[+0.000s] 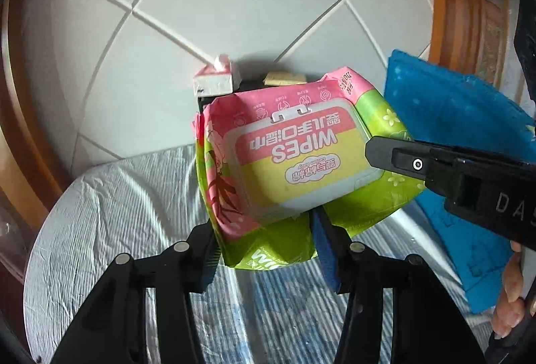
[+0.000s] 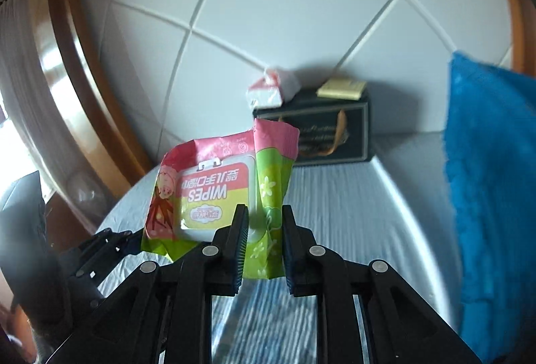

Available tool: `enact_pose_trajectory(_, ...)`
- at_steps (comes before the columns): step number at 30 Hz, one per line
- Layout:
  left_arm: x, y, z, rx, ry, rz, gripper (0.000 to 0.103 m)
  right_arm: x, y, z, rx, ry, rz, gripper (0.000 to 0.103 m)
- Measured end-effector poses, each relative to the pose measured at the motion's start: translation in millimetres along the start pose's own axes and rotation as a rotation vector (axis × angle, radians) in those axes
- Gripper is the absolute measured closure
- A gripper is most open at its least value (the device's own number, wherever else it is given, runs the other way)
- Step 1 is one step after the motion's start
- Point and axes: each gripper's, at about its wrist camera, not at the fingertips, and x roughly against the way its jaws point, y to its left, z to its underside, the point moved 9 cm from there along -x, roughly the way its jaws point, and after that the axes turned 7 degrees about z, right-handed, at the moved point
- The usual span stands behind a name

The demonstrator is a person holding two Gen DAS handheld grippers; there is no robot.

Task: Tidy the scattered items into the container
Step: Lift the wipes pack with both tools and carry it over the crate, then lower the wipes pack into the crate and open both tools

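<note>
The wipes pack (image 1: pixel 294 159) was held clear of the tabletop (image 1: pixel 117 213), clamped by both the left gripper (image 1: pixel 264 250) and right gripper (image 2: pixel 264 250)

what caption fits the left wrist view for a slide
Both grippers' jaws hold a pink-and-green wipes pack above the striped cloth, a blue towel at right.

From the right wrist: the striped grey cloth surface (image 2: pixel 341 196) lies open at six o'clock; a black rectangular box (image 2: pixel 338 136) blocks twelve o'clock, a blue fuzzy towel (image 2: pixel 492 196) walls three o'clock, and a curved wooden frame (image 2: pixel 83 96) bounds nine o'clock.
</note>
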Motion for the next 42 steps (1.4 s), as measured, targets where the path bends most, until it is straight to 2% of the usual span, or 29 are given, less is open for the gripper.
enact_pose_trajectory(7,79.5,-102.5,-30.7,-0.117,-0.110,0.135,0.054,135.3,-41.1,-8.1,-0.053,-0.133,0.138,0.084)
enact_pose_trajectory(13,110.6,-226.2,-37.7,-0.203,-0.137,0.236,0.054,235.1,-129.1,5.6,-0.106,-0.192,0.233,0.084)
enact_pose_trajectory(16,111.6,-292.9,-30.2,-0.217,-0.129,0.269,0.054,272.2,-184.1,19.2,-0.106,-0.197,0.275,0.084)
enact_pose_trajectory(19,105.0,-352.1,-17.7,-0.220,-0.098,0.268,0.054,293.9,-238.2,30.5,-0.102,-0.167,0.286,0.084)
enact_pose_trajectory(23,86.6,-404.6,4.6,-0.199,0.014,0.247,0.054,291.3,-295.4,53.3,-0.139,-0.068,0.254,0.084)
enact_pose_trajectory(27,61.3,-423.8,27.0,-0.148,0.192,0.224,0.054,275.5,-329.4,83.7,-0.141,0.063,0.259,0.084)
enact_pose_trajectory(30,46.7,-420.3,36.6,-0.118,0.271,0.174,0.054,260.7,-337.7,97.4,-0.147,0.130,0.232,0.084)
enact_pose_trajectory(34,47.0,-418.1,41.9,-0.143,0.273,0.116,0.054,254.2,-339.7,104.8,-0.128,0.166,0.230,0.084)
enact_pose_trajectory(40,56.4,-417.6,39.2,-0.130,0.252,0.128,0.054,262.9,-333.9,102.8,-0.126,0.146,0.230,0.082)
enact_pose_trajectory(42,63.0,-416.2,36.7,-0.123,0.237,0.134,0.050,273.2,-332.1,98.9,-0.125,0.115,0.244,0.079)
